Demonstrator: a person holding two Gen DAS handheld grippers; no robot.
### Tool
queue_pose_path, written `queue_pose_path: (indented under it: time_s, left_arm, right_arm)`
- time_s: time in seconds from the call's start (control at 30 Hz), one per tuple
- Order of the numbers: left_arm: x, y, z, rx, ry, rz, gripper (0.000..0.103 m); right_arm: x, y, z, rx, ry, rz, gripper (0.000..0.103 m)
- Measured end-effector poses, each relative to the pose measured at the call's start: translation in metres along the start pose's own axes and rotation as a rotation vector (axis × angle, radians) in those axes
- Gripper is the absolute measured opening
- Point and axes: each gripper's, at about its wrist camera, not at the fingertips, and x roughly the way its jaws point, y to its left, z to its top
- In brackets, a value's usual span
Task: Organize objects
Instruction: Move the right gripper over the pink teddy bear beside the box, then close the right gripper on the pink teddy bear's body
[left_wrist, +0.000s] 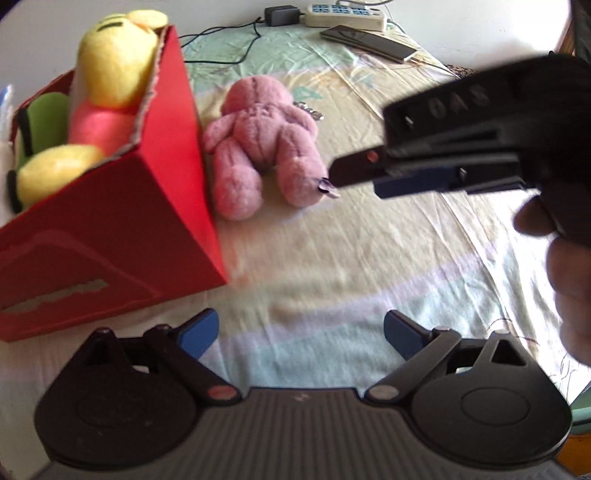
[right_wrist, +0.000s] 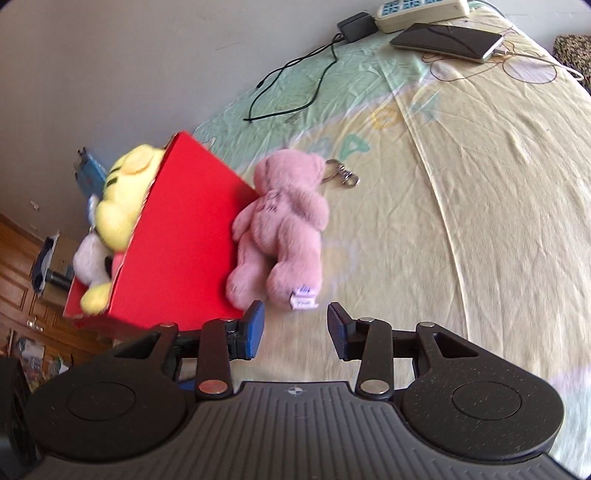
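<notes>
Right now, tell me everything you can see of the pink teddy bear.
The pink teddy bear is a small plush toy with fuzzy fur, lying face down on the bed sheet, head away from the cameras. A metal key clip hangs from its head and a white label sits on one foot. Its side rests against the red box. Neither pair of tongs touches it; the right tongs hover near its feet.

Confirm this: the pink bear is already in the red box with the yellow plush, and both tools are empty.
Not quite. The pink bear is not in the red box; it lies on the bed beside the box, as the right wrist view shows. The yellow plush is in the box, and the left tool and right tool are empty.
</notes>
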Motion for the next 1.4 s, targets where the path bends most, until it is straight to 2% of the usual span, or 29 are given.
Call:
queue_pose_path:
  time_s: [0.23,0.37,0.47,0.53,0.63,0.83,1.07,1.37,1.4]
  left_arm:
    - [0.008,0.007,0.004,0.002,0.006,-0.070,0.096]
    - [0.009,0.010,0.005,0.016,0.007,-0.082,0.096]
    - [0.007,0.014,0.005,0.027,0.006,-0.089,0.096]
    - [0.006,0.012,0.005,0.035,0.001,-0.090,0.096]
    - [0.003,0.011,0.008,0.055,-0.012,-0.091,0.096]
    - [-0.005,0.006,0.009,0.086,-0.029,-0.128,0.096]
    - [-0.021,-0.018,0.009,0.147,-0.064,-0.185,0.096]
    - [-0.014,-0.041,0.021,0.200,-0.089,-0.254,0.098]
    - [-0.015,-0.043,0.023,0.205,-0.091,-0.263,0.098]
  right_arm:
    - [0.031,-0.002,0.019,0.001,0.008,-0.016,0.045]
    - [0.049,0.001,0.025,-0.014,0.023,-0.018,0.045]
    - [0.058,0.002,0.028,-0.015,0.021,-0.009,0.041]
    - [0.061,0.004,0.029,-0.030,0.020,-0.011,0.033]
    - [0.061,0.001,0.030,-0.027,0.023,-0.010,0.029]
    - [0.042,-0.012,0.021,-0.019,0.017,-0.016,0.028]
    - [0.001,-0.039,-0.008,0.022,0.033,-0.015,0.028]
    - [-0.038,-0.069,-0.042,0.097,0.058,0.001,0.029]
    - [-0.040,-0.072,-0.043,0.102,0.060,0.010,0.032]
